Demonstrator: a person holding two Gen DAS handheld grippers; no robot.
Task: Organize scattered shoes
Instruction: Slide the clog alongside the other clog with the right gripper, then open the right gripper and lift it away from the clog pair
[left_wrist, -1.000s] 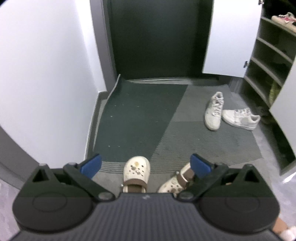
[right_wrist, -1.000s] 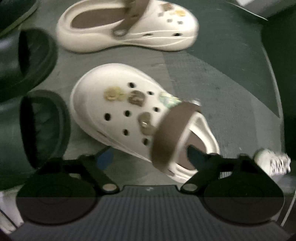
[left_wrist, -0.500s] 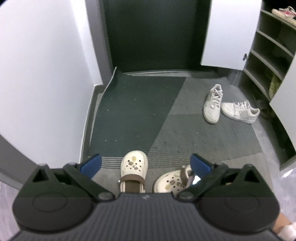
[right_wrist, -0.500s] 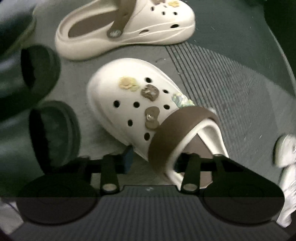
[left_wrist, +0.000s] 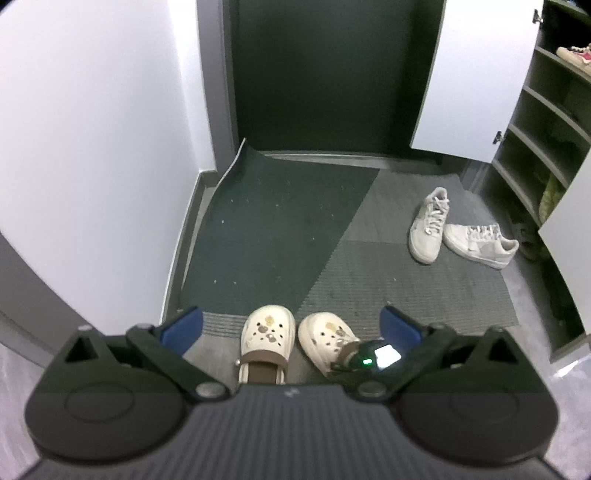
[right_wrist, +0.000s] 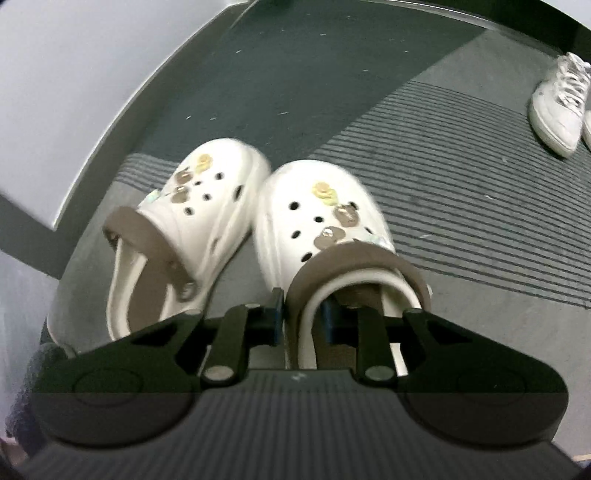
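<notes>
Two cream clogs with brown straps and charms stand side by side, toes pointing away, at the mat's near edge: the left clog (left_wrist: 267, 332) (right_wrist: 199, 206) and the right clog (left_wrist: 325, 339) (right_wrist: 325, 218). My right gripper (right_wrist: 302, 314) is closing, its blue pads pressing on the left wall and strap at the right clog's heel opening. In the left wrist view its body (left_wrist: 369, 360) covers that clog's heel. My left gripper (left_wrist: 291, 326) hovers above the pair, open and holding nothing.
A grey and dark green mat (left_wrist: 295, 221) covers the floor before a dark door. Two white sneakers (left_wrist: 428, 225) (right_wrist: 557, 103) lie askew at the right. Behind them is an open shoe cabinet (left_wrist: 535, 147) with a pink-trimmed shoe (left_wrist: 576, 55) on a high shelf. A white wall runs along the left.
The right gripper's jaws closed onto the right clog's heel rim and rolled. The clog swung from lying crosswise to toe-forward beside the other clog. The left gripper barely moved.
</notes>
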